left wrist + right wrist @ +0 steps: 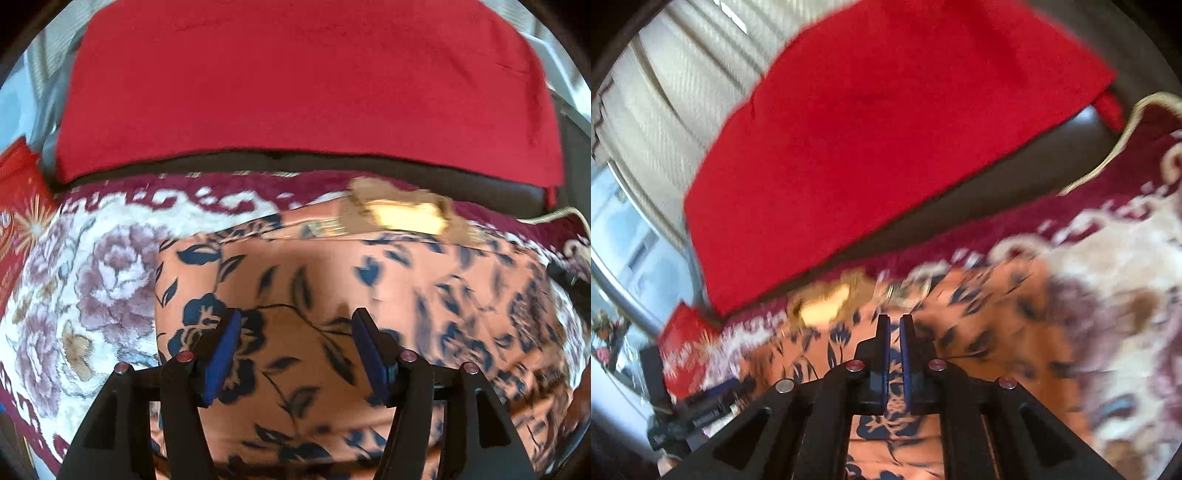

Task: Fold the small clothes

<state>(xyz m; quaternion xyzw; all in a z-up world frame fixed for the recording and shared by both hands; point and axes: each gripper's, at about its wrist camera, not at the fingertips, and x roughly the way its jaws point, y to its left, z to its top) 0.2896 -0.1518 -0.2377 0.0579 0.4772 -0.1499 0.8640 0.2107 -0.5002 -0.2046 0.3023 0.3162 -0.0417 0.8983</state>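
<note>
While the orange floral garment (332, 280) lies spread on the patterned blanket (92, 258) for folding, the left gripper (295, 354) hovers with jaws apart above it, and the right gripper (894, 332) appears pinched together, cloth contact unclear.

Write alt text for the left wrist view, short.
The left claw hangs open over an orange garment with a dark blue flower print, its blue pads apart with nothing pinched between them. The garment lies on a floral blanket in maroon and cream, with a red cloth spread behind it. The picture is blurred.
</note>
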